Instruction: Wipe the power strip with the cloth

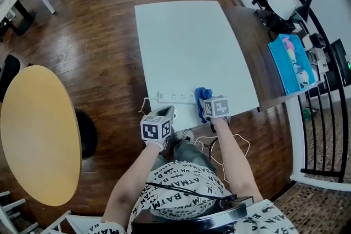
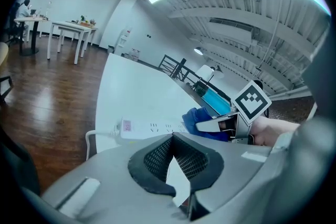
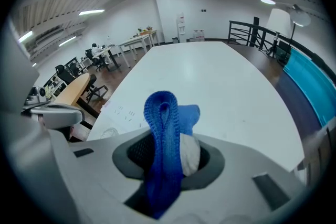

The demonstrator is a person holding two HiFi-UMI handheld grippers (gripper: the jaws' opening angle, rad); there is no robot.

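A white power strip (image 1: 176, 97) lies along the near edge of the white table (image 1: 186, 41), its cord going off to the left. At the strip's right end my right gripper (image 1: 211, 106) is shut on a blue cloth (image 1: 202, 98). The right gripper view shows the cloth (image 3: 163, 134) folded and standing up between the jaws, with the strip (image 3: 122, 112) faint at the left. My left gripper (image 1: 166, 117) hovers at the table edge just short of the strip, shut and holding nothing. The left gripper view shows the strip (image 2: 152, 127) just ahead, with the cloth (image 2: 195, 115) to its right.
A round yellow table (image 1: 35, 129) and a black stool (image 1: 86, 133) stand to my left on the wooden floor. A blue box (image 1: 290, 63) lies on a brown counter at the right, next to a black railing (image 1: 315, 63). White cable (image 1: 222, 146) hangs below the table edge.
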